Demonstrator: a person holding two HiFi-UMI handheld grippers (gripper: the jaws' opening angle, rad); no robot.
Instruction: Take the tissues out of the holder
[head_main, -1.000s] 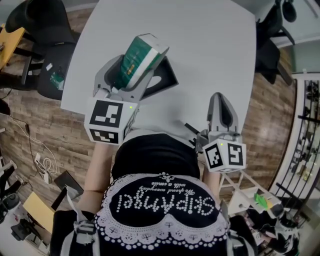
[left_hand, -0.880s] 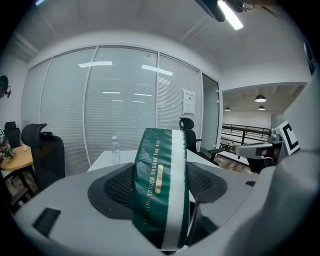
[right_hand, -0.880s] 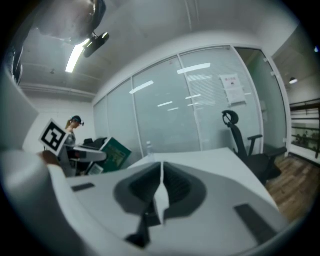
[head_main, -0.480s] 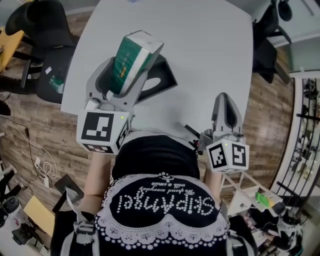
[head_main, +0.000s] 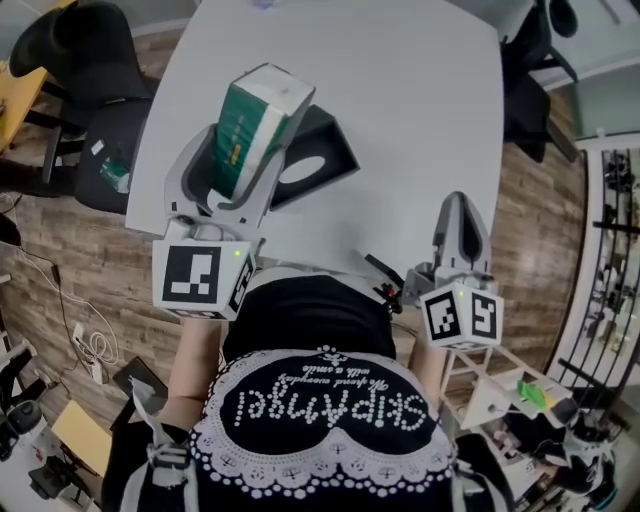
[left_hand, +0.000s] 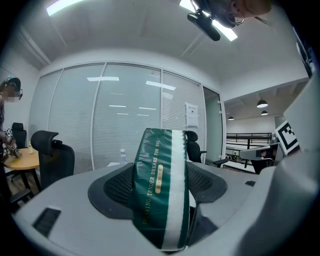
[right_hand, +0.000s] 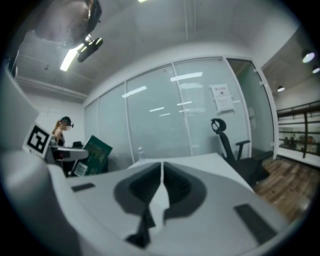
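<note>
Tissues (head_main: 255, 125), green pack, up over white worktop (head_main: 420, 120). Black holder (head_main: 335, 150) on worktop, oval opening showing, just right of pack. Left tool (left_hand: 160, 175) clamped on pack, pack tilted. Right tool (right_hand: 161, 175) closed, empty, near worktop's front edge.

The green tissue pack (left_hand: 155, 190) reads "TENDER DREAMS FOR YOU" in gold letters.

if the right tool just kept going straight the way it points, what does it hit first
Probably nothing: the right tool, jaws shut, points across bare white table toward its far edge. How high it rides above the tabletop is unclear.
</note>
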